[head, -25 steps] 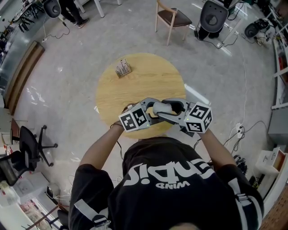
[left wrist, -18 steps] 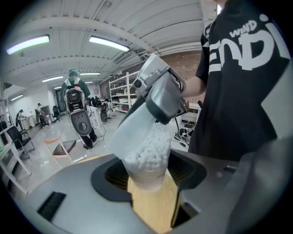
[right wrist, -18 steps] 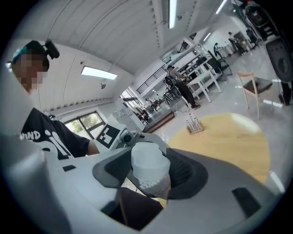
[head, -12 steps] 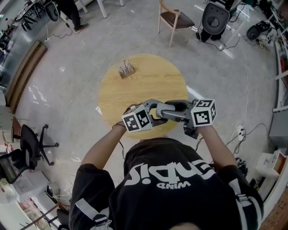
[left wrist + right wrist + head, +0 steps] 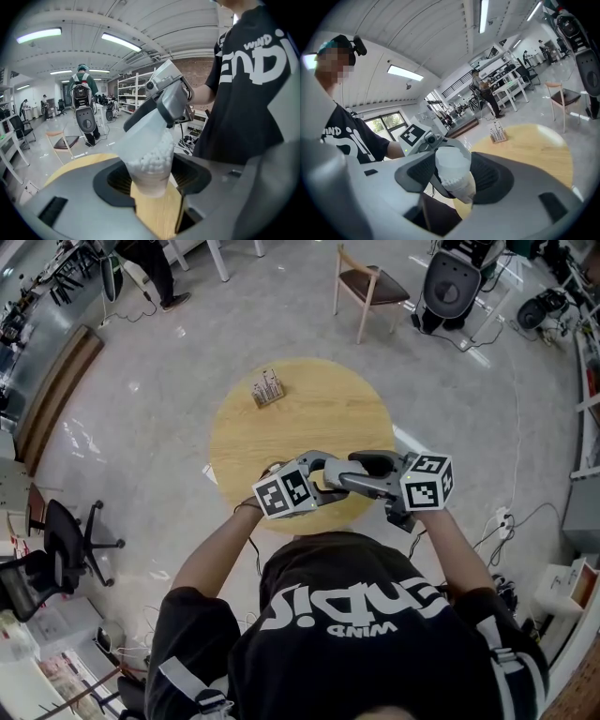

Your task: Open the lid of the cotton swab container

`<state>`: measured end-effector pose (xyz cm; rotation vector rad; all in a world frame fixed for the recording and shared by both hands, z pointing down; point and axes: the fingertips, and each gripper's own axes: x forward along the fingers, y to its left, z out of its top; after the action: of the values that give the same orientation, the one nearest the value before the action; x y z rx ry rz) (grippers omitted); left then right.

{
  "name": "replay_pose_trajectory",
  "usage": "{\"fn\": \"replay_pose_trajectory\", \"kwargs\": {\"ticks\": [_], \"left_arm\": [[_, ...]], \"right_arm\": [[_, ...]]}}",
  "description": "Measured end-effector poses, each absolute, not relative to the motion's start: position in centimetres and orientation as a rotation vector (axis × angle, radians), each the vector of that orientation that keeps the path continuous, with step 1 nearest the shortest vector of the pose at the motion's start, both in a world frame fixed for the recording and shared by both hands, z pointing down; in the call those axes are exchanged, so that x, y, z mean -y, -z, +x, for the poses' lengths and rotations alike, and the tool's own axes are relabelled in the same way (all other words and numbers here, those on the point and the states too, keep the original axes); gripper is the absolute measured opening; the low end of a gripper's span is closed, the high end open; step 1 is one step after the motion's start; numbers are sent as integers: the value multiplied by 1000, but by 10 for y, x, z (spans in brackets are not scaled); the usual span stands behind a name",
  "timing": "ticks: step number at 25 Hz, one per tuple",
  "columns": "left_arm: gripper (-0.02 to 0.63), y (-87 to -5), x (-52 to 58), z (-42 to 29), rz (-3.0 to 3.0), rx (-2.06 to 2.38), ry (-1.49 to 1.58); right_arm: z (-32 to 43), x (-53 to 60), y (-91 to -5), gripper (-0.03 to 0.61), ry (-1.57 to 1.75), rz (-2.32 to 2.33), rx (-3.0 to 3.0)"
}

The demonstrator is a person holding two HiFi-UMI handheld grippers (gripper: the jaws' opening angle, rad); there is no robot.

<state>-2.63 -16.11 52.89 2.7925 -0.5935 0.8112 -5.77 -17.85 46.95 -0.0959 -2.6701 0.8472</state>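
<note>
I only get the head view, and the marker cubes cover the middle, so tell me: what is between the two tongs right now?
Observer: In the left gripper view, the left tongs clamp one end of the cotton swab container; white swab heads show through its wall.
Operator: And the right tongs?
Observer: In the right gripper view, the right tongs have a pad pressed on each side of the container's other end.
</note>
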Motion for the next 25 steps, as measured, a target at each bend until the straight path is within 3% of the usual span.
{"fn": "replay_pose_trajectory", "kwargs": {"ticks": [13, 16, 22, 25], "left_arm": [[249, -527, 166, -82, 2654, 824, -717], [249, -521, 173, -92, 2594, 910, -648], [247, -514, 182, -113, 2447, 1127, -510], [247, -510, 180, -123, 2395, 1219, -466]], "right_arm": [[-10, 211, -483, 224, -775, 172, 2660], [-5, 220, -481, 193, -723, 271, 2681], [18, 243, -482, 53, -524, 584, 2700], [30, 246, -484, 18, -449, 722, 2688]]}}
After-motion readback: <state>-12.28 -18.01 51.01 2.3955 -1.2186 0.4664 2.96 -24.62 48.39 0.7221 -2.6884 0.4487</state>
